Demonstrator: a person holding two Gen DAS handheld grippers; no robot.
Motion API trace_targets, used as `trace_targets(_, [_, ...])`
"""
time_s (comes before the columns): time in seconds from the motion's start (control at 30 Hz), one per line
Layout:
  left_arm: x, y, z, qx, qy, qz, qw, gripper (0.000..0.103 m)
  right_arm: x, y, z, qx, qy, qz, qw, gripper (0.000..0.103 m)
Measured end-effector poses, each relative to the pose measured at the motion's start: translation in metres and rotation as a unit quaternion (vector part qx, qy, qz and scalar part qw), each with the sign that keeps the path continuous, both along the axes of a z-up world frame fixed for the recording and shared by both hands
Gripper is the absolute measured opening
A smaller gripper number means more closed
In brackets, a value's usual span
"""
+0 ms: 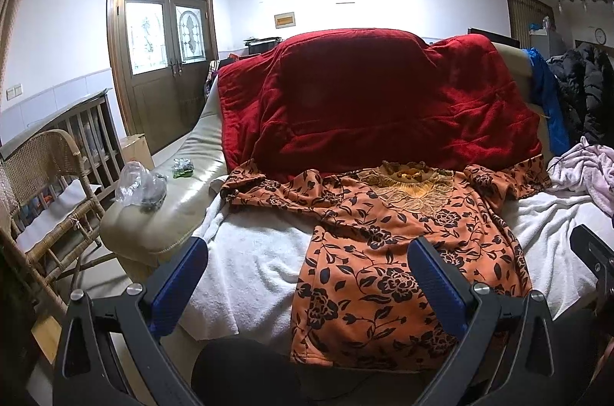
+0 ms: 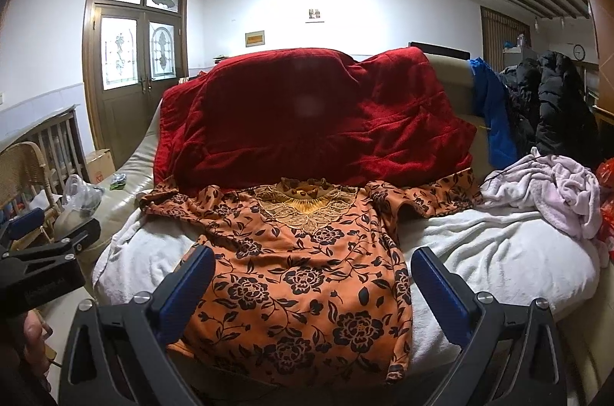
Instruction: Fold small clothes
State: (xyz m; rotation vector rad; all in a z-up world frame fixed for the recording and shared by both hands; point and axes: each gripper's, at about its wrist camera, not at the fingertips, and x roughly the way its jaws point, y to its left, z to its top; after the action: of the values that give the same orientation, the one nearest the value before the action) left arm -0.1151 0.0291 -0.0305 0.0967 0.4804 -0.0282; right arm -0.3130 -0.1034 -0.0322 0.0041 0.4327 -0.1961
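Note:
An orange top with a black flower print [image 1: 383, 252] [image 2: 307, 271] lies spread flat on a white towel [image 1: 253, 260] [image 2: 499, 252] over the sofa seat, collar at the far end, sleeves out to both sides. My left gripper [image 1: 307, 275] hovers open over the top's left hem and the towel. My right gripper [image 2: 312, 283] stands open above the top's lower body, nothing between its blue pads. The left gripper's body [image 2: 42, 252] shows at the left edge of the right wrist view.
A red quilt [image 1: 376, 106] [image 2: 307, 122] drapes over the sofa back. A pale pink garment [image 2: 552, 191] is heaped at the right, dark coats [image 2: 548, 106] behind it. A plastic bag [image 1: 140, 189] sits on the sofa arm, a wicker chair [image 1: 46, 191] to the left.

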Motion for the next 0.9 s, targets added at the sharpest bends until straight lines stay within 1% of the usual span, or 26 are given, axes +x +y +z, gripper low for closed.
trace_targets(0.17, [0.007, 0.003, -0.003, -0.001, 0.004, 0.006, 1.0, 0.103, 0.005, 0.0, -0.001, 0.0, 0.006, -0.001, 1.0, 0.103])
trace_targets(0.5, [0.026, 0.008, -0.009, 0.0, 0.011, 0.017, 0.9998, 0.103, 0.028, -0.004, -0.009, 0.006, 0.011, -0.003, 1.0, 0.103])
trace_targets(0.73, [0.052, 0.007, -0.013, 0.007, 0.015, 0.027, 0.9995, 0.103, 0.052, -0.013, -0.012, 0.005, 0.016, -0.008, 1.0, 0.103])
trace_targets(0.9, [0.082, -0.001, -0.02, 0.022, 0.019, 0.031, 0.9991, 0.103, 0.079, -0.03, -0.008, 0.015, 0.016, -0.02, 1.0, 0.103])
